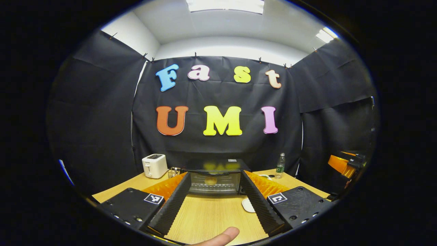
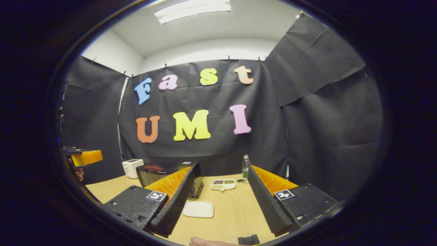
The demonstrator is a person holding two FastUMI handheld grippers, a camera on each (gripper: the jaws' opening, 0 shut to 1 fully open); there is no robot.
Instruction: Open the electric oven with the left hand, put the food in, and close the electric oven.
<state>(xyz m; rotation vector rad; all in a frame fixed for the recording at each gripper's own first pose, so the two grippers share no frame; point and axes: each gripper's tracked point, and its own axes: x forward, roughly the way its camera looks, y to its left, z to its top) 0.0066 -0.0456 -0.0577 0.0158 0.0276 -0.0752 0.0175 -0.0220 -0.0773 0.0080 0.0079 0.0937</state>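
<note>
Straight ahead of the left hand-held gripper (image 1: 213, 208), fingers spread wide and empty, sits the electric oven (image 1: 214, 177) on the table (image 1: 208, 218), door shut. I'd go in level and catch the door's top handle squarely.

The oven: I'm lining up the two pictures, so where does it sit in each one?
Left gripper view: the oven sits at centre, straight ahead on the table, framed between this gripper's fingers.
Right gripper view: the oven is left of centre, partly hidden behind this gripper's left finger.
Shared landmark: the white toaster stands just left of the oven in both.
</note>
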